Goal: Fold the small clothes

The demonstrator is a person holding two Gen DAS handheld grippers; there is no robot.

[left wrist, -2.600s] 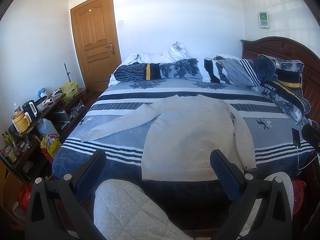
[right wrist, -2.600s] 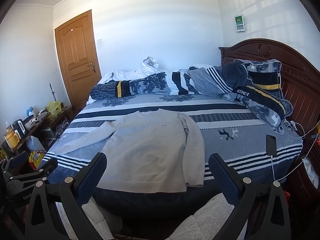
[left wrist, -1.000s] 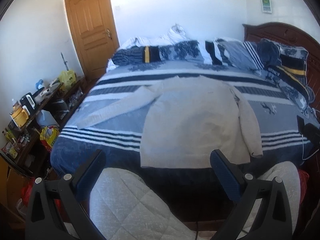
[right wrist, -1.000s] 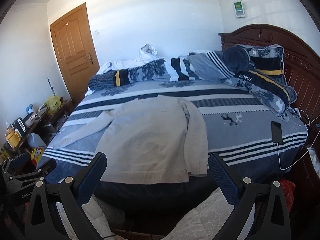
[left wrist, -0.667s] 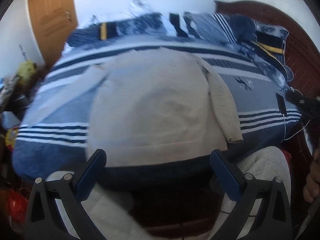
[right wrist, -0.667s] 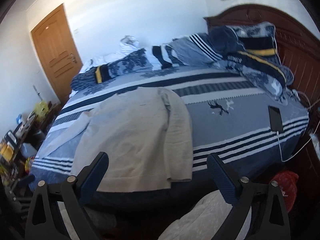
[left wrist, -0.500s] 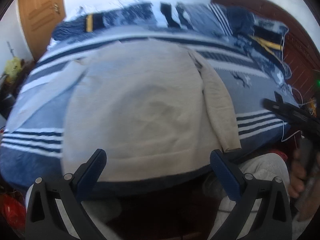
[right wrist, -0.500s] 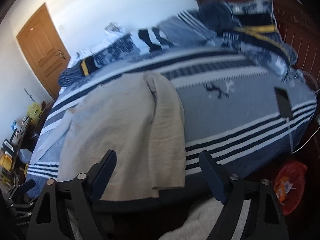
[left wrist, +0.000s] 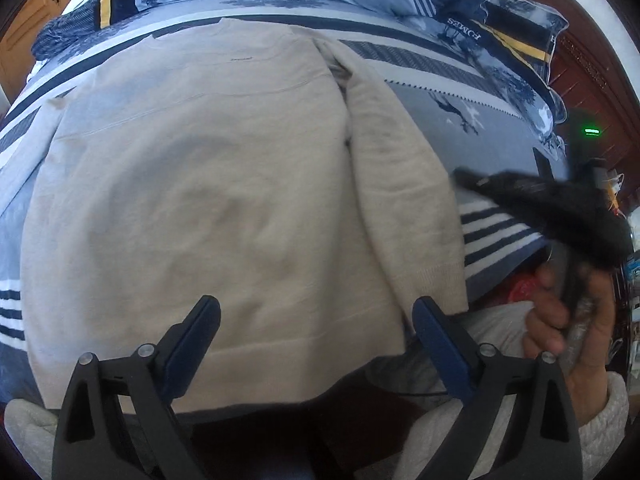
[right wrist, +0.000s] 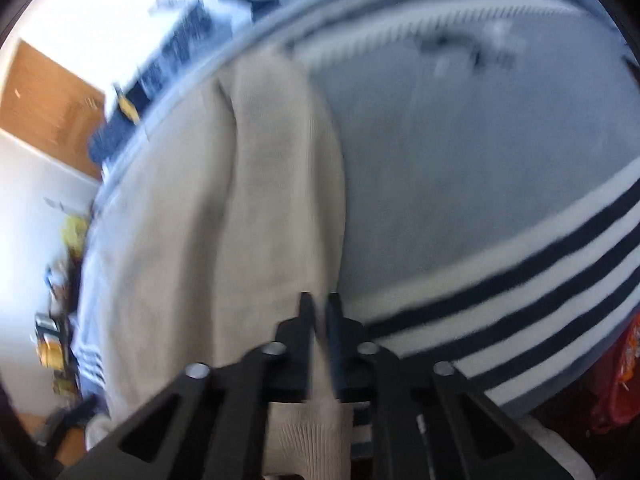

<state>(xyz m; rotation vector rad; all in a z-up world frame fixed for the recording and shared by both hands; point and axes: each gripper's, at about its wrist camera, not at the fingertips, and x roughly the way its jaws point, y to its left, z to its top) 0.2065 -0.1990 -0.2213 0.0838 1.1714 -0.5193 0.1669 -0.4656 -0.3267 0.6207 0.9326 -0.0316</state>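
Observation:
A beige knit sweater (left wrist: 192,184) lies flat, front up, on the striped bed (left wrist: 480,128); its right sleeve (left wrist: 400,184) runs down beside the body. My left gripper (left wrist: 316,320) is open just above the sweater's hem. My right gripper (right wrist: 320,308) is shut on the right sleeve (right wrist: 288,184) near the cuff; the view is blurred. In the left wrist view the right gripper (left wrist: 472,178) shows as a dark blur with the hand on it, at the sleeve's outer edge.
Pillows and a bunched quilt (left wrist: 460,12) lie along the far side of the bed. A dark wooden headboard (left wrist: 592,68) stands at right. A wooden door (right wrist: 44,112) and a cluttered side table (right wrist: 52,344) are at left. My padded legs (left wrist: 500,412) press the near bed edge.
Both grippers moved from well back of the bed down close over the sweater. The right gripper swung to the right sleeve and went from wide open to shut on it.

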